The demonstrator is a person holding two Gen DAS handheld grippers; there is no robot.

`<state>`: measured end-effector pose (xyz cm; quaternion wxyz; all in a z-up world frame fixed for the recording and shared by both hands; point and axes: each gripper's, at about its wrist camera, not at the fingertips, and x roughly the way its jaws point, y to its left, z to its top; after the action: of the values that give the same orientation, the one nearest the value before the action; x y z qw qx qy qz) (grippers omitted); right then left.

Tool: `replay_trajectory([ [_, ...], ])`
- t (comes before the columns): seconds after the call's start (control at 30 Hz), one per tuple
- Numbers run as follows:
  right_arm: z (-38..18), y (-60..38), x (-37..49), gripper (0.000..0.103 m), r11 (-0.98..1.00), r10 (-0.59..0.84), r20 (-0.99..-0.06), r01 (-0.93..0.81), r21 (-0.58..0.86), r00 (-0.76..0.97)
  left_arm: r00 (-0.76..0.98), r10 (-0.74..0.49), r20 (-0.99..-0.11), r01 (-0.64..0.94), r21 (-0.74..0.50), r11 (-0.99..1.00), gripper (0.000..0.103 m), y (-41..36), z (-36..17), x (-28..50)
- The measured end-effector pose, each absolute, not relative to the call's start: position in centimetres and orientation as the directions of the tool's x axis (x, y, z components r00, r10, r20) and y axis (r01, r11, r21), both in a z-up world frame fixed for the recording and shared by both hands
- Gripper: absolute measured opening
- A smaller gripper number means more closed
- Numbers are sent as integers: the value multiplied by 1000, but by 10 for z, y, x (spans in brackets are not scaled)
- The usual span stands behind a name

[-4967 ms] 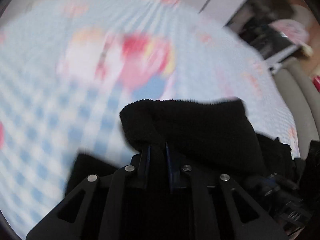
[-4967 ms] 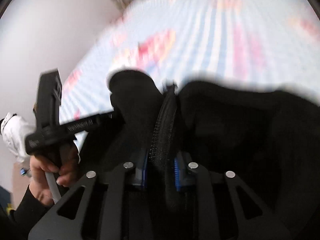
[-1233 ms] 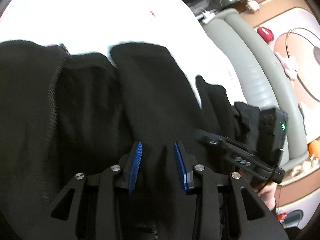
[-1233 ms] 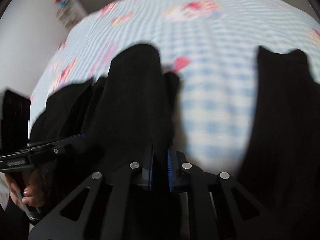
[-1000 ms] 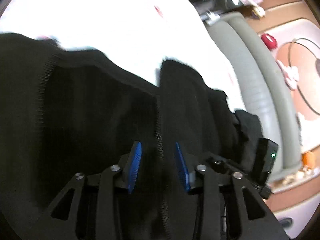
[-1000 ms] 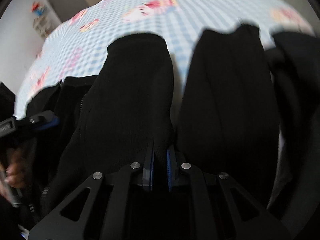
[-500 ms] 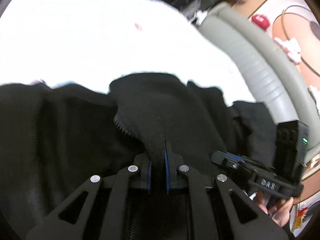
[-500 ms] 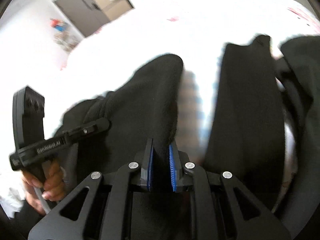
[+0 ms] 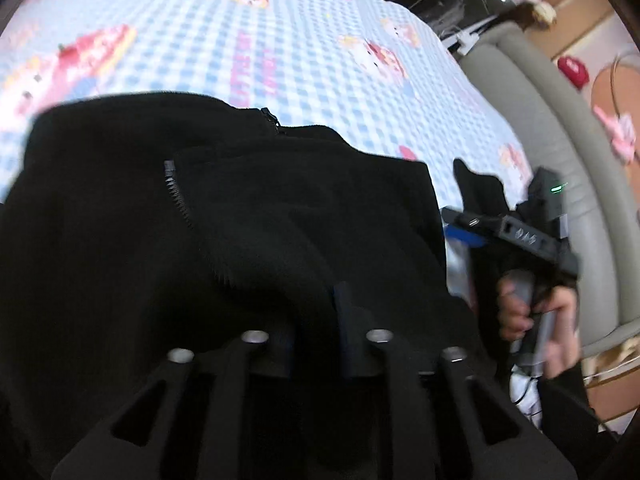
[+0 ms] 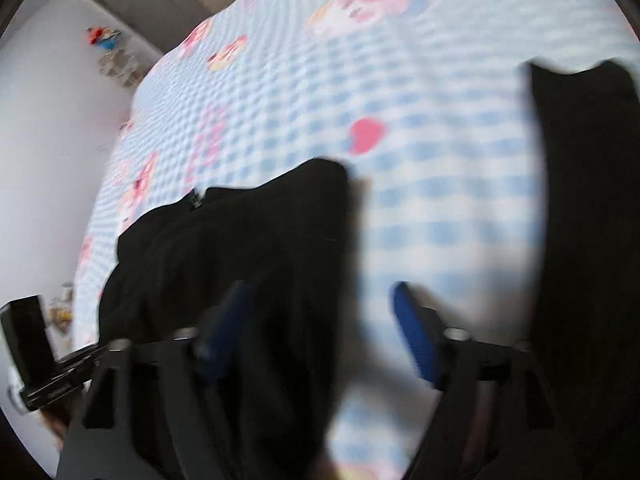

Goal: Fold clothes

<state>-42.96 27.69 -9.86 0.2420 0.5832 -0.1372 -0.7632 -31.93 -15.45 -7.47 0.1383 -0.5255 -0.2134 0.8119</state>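
Left fingers point(image 9: 344, 312) pinching black jacket point(image 9: 200, 240)

Black jacket point(image 9: 280, 220): matt, fuzzy fleece cloth with a toothed zip point(image 9: 176, 196) along its edge, centre of the frame. Bedsheet point(image 9: 280, 60): smooth printed cotton-like cloth, blue-white check, upper frame. Left gripper point(image 9: 316, 320): matt black plastic with shiny metal screw heads; right gripper point(image 10: 324, 320) has blue ribbed pads point(image 10: 412, 336).

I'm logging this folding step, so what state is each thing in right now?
Left claw: shut on a fold of the black jacket.
Right claw: open, nothing held.
Black jacket: bunched on the checked sheet, unzipped at the top.
Zipper: teeth exposed.
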Motion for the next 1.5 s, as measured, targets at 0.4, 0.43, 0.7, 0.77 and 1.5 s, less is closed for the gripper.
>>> replay_trajectory([
  [0.4, -65, 312, -431, 6, -897, -433, -805, 286, 338, -405, -361, 322, -875, -151, -286, -946, 14, -109, -74, -397],
  [0.43, -69, 311, -430, 7, -904, -413, -821, 286, 317, -394, -310, 295, -904, -115, -272, -955, 22, -108, -96, -406],
  [0.7, -21, 349, -382, 34, -903, -417, -783, 310, 298, -462, -449, 384, -807, -83, -390, -917, 40, -126, -49, -338],
  [0.77, 2, 355, -343, 34, -878, -468, -748, 344, 333, -471, -454, 420, -785, -105, -421, -901, 38, -129, -42, -298],
  [1.5, -94, 333, -96, 48, -892, -448, -855, 200, 405, -263, -317, 691, -649, -170, -678, -715, 33, -30, -98, -104],
])
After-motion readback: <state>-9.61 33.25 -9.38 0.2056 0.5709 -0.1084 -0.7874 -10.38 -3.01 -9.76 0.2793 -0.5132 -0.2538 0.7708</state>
